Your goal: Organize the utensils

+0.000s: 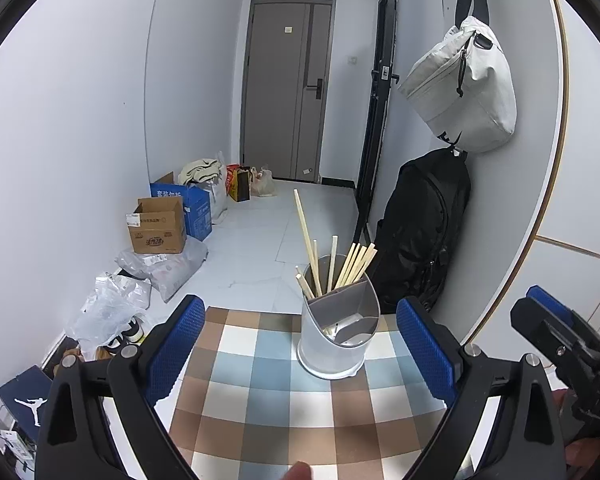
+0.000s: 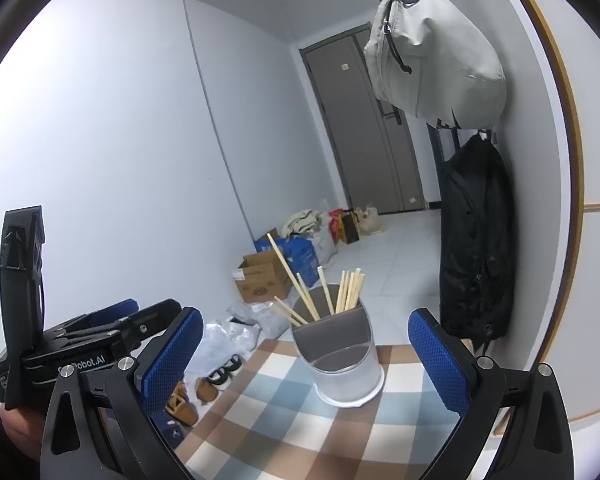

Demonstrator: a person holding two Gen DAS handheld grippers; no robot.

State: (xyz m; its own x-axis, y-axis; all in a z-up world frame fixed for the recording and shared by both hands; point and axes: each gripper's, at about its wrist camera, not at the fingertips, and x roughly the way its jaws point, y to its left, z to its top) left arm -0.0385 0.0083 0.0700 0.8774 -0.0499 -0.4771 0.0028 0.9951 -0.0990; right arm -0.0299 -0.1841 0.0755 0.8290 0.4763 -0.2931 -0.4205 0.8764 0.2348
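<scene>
White walls enclose a narrow hallway ending in a closed grey door with a dark handle. Floor is pale tile. Cardboard boxes, plastic bags and shoes lie along the left wall. On the right wall, a pale bag hangs above a black backpack. The surface carries a checked cloth. Lighting is even.

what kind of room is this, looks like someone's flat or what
Likely the entry hallway of a lived-in flat: a grey door at the far end, bags hung on the wall, and cardboard boxes and shoes on the tiled floor beside a checked table.
</scene>
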